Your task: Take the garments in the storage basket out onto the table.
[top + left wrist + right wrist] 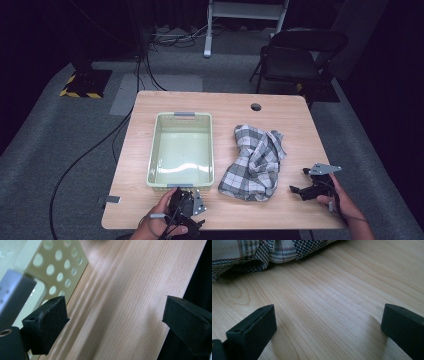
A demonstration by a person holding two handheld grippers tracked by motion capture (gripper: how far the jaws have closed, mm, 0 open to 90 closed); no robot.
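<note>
Left gripper [115, 322]: jaws apart, empty, at table [280, 107] front edge beside basket [155, 150]. Right gripper [328, 327]: jaws apart, empty, near front right corner. Checked cloth [254, 162]: crumpled mid-table, folds hiding its underside.

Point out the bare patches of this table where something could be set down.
Free: the far strip of the table beyond the basket and checked cloth, by the cable hole; the right edge past the cloth. Crowded: the near edge, where the left gripper and right gripper sit, both open.
</note>
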